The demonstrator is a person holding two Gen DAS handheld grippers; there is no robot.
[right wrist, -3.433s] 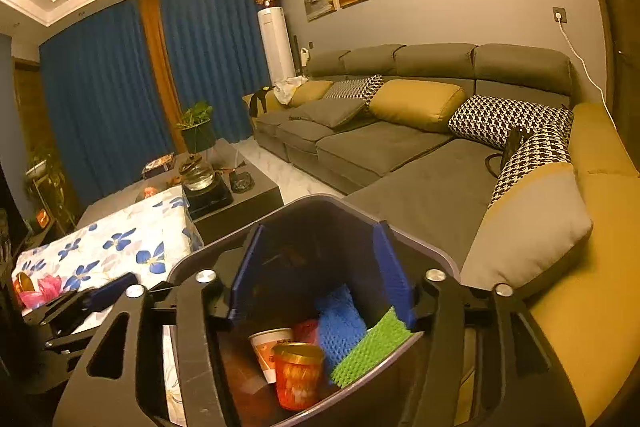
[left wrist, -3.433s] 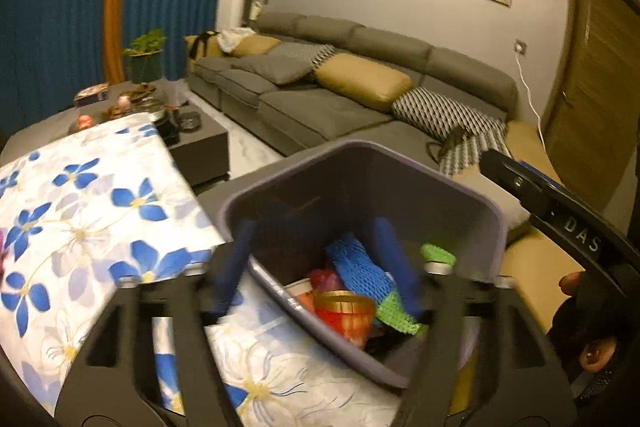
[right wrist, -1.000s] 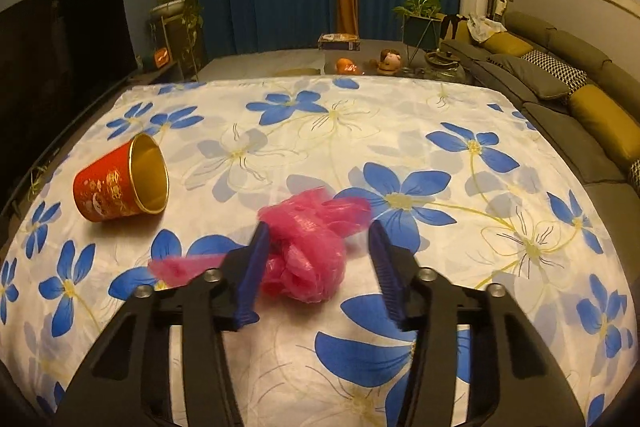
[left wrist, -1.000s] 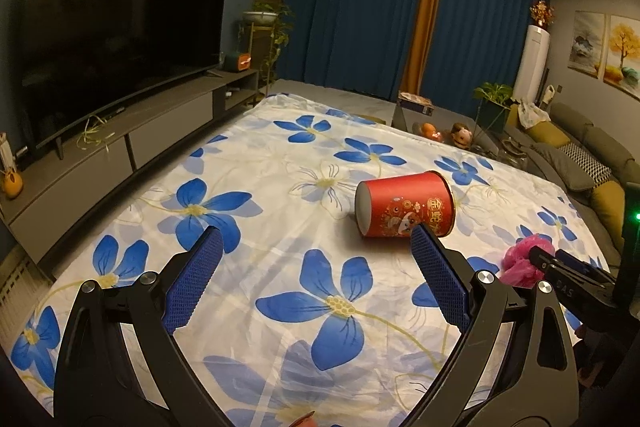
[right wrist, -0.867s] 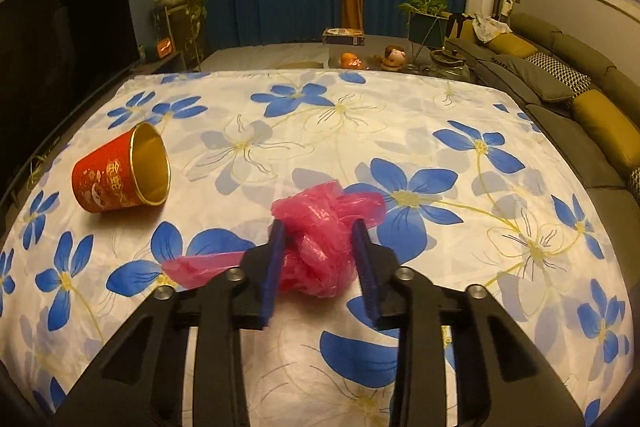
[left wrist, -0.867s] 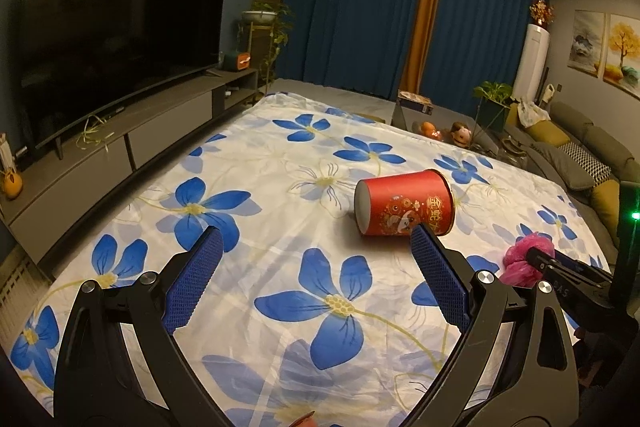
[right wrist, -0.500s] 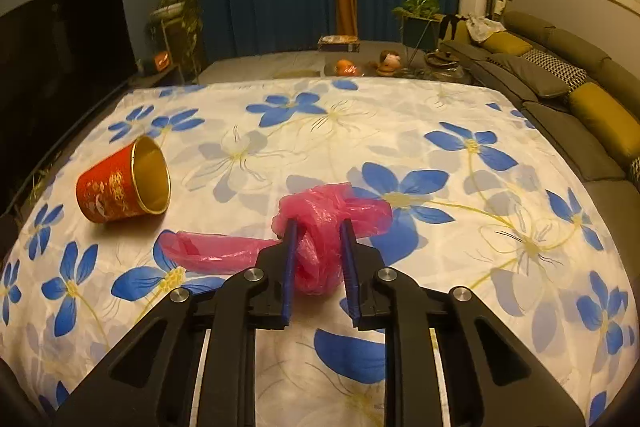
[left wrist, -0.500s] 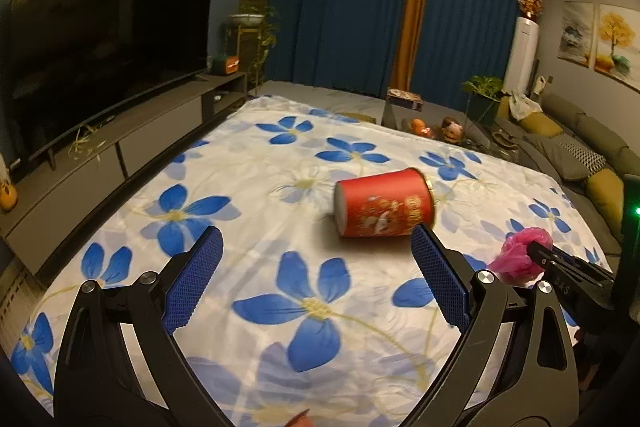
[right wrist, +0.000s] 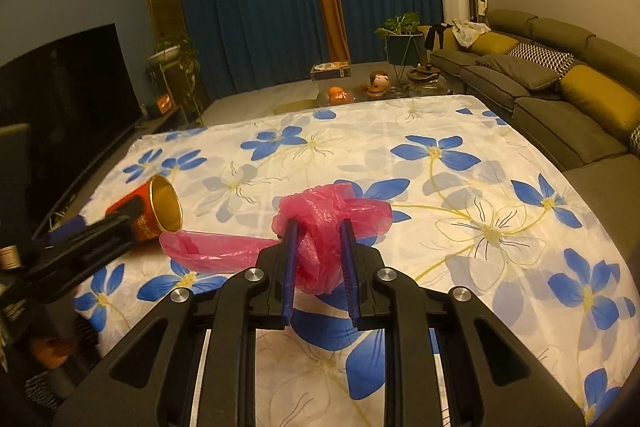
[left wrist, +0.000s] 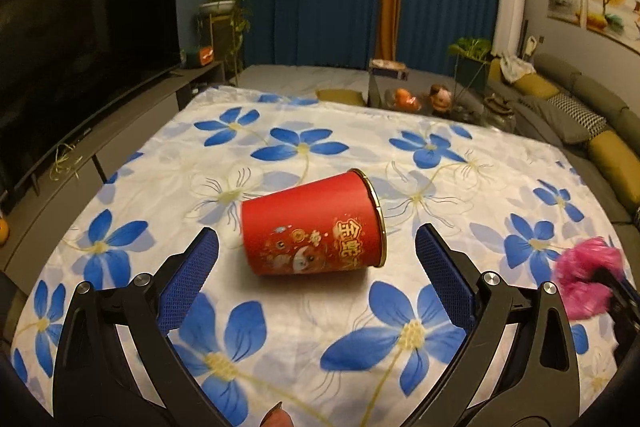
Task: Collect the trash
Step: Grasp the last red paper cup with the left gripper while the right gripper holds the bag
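Observation:
A red paper cup (left wrist: 312, 227) with a gold rim lies on its side on the flowered tablecloth (left wrist: 304, 147). My left gripper (left wrist: 316, 247) is open, its blue pads on either side of the cup, not touching it. My right gripper (right wrist: 318, 227) is shut on a crumpled pink plastic bag (right wrist: 332, 215), lifted a little, with a tail trailing on the cloth toward the cup (right wrist: 158, 207). The bag (left wrist: 580, 283) and right gripper show at the right edge of the left wrist view.
A television (left wrist: 80, 47) on a low cabinet runs along the table's left. A grey sofa (right wrist: 560, 87) with cushions lies to the right. A coffee table with a teapot and fruit (right wrist: 380, 87) stands beyond the far edge.
My right gripper closed on the pink bag and lifted it. My left gripper moved in until its open pads flank the red cup. Earlier both were over the grey bin.

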